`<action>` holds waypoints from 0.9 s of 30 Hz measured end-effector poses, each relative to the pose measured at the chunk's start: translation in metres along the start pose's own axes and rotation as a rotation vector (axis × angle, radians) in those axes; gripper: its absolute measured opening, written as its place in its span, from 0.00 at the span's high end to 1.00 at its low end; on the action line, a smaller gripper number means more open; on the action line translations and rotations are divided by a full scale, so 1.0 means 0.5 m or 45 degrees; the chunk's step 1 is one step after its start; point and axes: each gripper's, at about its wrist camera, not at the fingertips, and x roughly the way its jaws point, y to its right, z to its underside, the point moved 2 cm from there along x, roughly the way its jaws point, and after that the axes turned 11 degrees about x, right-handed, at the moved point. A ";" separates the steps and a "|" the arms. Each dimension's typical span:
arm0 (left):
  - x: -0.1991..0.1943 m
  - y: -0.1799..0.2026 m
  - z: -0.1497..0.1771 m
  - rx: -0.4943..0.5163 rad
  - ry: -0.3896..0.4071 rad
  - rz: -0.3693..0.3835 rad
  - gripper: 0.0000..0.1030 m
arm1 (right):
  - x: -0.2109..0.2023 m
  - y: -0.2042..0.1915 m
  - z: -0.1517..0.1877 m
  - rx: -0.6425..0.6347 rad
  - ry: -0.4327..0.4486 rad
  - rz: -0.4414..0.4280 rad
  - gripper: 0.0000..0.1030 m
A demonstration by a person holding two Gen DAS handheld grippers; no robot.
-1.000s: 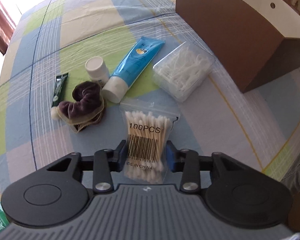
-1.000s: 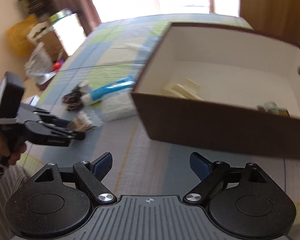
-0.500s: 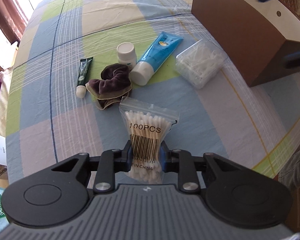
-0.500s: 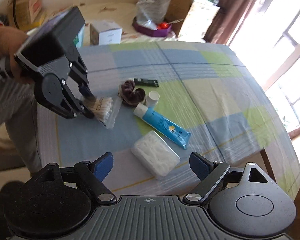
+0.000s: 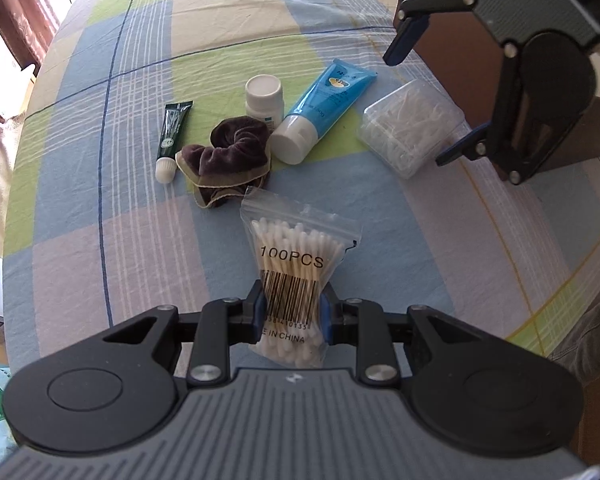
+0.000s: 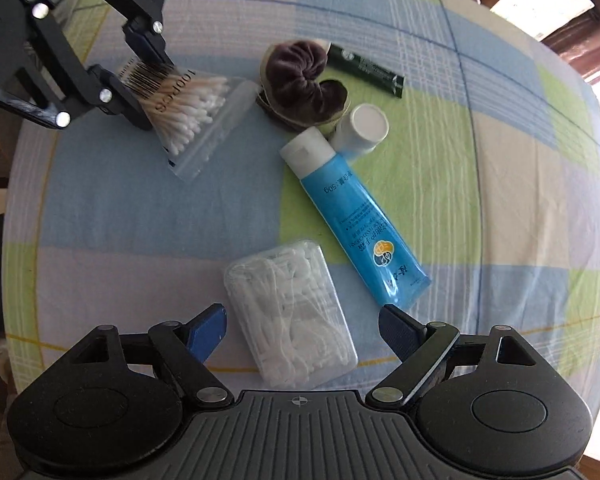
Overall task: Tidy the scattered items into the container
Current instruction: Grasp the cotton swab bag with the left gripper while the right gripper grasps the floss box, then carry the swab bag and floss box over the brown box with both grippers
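The checked bedsheet (image 5: 100,208) carries everything, and at its far right edge, beyond the right gripper (image 5: 432,96), stands the brown box (image 5: 596,128), which I take for the container; only a corner of its wall shows.

Largest of the loose items is the blue tube (image 6: 360,216). It lies just ahead of the right fingers, long axis running away and to the left, white cap at the far end and crimped tail nearest the right fingertip. Next is the clear case of floss picks (image 6: 292,316), flat on the sheet directly between the right fingers (image 6: 208,332), which stand wide apart either side of it and, as far as I can tell, do not touch it. Its long axis runs roughly along the gripper's reach, so closing would take it across the narrow width.

The bag of cotton swabs (image 5: 294,280) is clamped in the left gripper (image 5: 292,314), pinched over the barcode, zip seal pointing away from the fingers, swabs lengthwise along them. It looks raised off the sheet.

Beyond it lie the brown velvet scrunchie (image 5: 232,152), the white pill bottle (image 5: 264,100) on its side, touching the tube's cap, and the slim green tube (image 5: 172,136), cap toward the left fingers.
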 end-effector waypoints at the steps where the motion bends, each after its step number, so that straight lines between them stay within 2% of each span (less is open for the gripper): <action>1: 0.000 -0.001 0.000 -0.005 0.002 0.002 0.78 | 0.008 0.002 -0.001 -0.004 -0.014 -0.008 0.21; 2: 0.000 -0.001 0.001 -0.009 0.004 0.002 0.78 | 0.016 0.004 -0.002 -0.007 -0.028 -0.016 0.35; 4: 0.001 -0.002 0.001 -0.020 0.007 0.003 0.78 | 0.026 0.006 -0.004 0.004 -0.040 -0.031 0.39; 9: -0.001 -0.001 0.003 -0.047 0.014 -0.008 0.78 | 0.002 0.014 -0.003 0.142 0.080 -0.084 0.42; 17: -0.026 0.009 -0.001 -0.065 0.031 -0.024 0.81 | -0.087 0.051 0.042 0.576 0.316 -0.168 0.42; 21: -0.061 0.023 -0.017 -0.025 0.058 -0.040 0.81 | -0.133 0.047 0.076 0.712 0.415 -0.184 0.42; 27: -0.106 0.058 -0.083 0.089 0.107 -0.070 0.81 | -0.240 0.023 0.147 0.828 0.549 -0.161 0.42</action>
